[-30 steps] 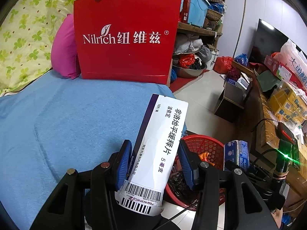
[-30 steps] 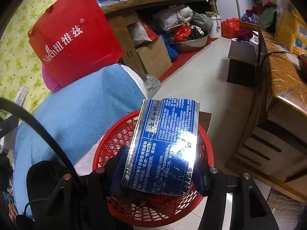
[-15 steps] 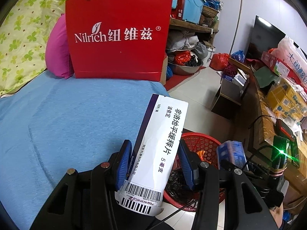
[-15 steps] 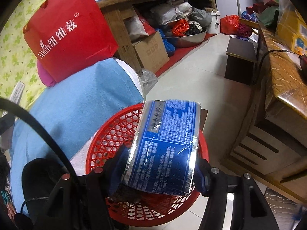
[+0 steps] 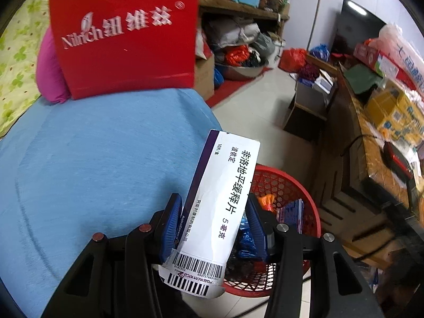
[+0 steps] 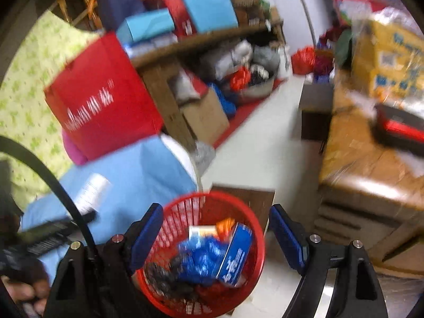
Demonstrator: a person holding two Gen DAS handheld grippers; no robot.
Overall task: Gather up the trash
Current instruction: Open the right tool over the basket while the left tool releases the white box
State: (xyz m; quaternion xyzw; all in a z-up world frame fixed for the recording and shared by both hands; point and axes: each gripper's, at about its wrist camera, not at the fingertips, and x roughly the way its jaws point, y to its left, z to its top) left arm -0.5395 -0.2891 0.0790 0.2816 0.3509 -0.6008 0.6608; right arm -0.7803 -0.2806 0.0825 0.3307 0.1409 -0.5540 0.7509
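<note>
My left gripper (image 5: 213,224) is shut on a white medicine box (image 5: 220,198) with a purple edge and a barcode, held over the bed's edge next to the red basket (image 5: 307,201). My right gripper (image 6: 216,234) is open and empty above the red basket (image 6: 254,265). The blue foil box (image 6: 234,255) lies inside the basket among blue and orange wrappers; it also shows in the left wrist view (image 5: 290,214). The right wrist view is blurred by motion. The white box and left gripper appear there at the left (image 6: 90,194).
A blue blanket (image 5: 92,172) covers the bed, with a red paper bag (image 5: 124,39) and a pink pillow (image 5: 50,71) at its far end. A wooden cabinet (image 6: 371,175) stands right of the basket. Cluttered shelves (image 5: 238,10) and a cardboard box (image 6: 206,116) stand beyond.
My right gripper opened and the blue foil box dropped into the red basket. The right gripper rose and swung. My left gripper moved toward the basket with the white box.
</note>
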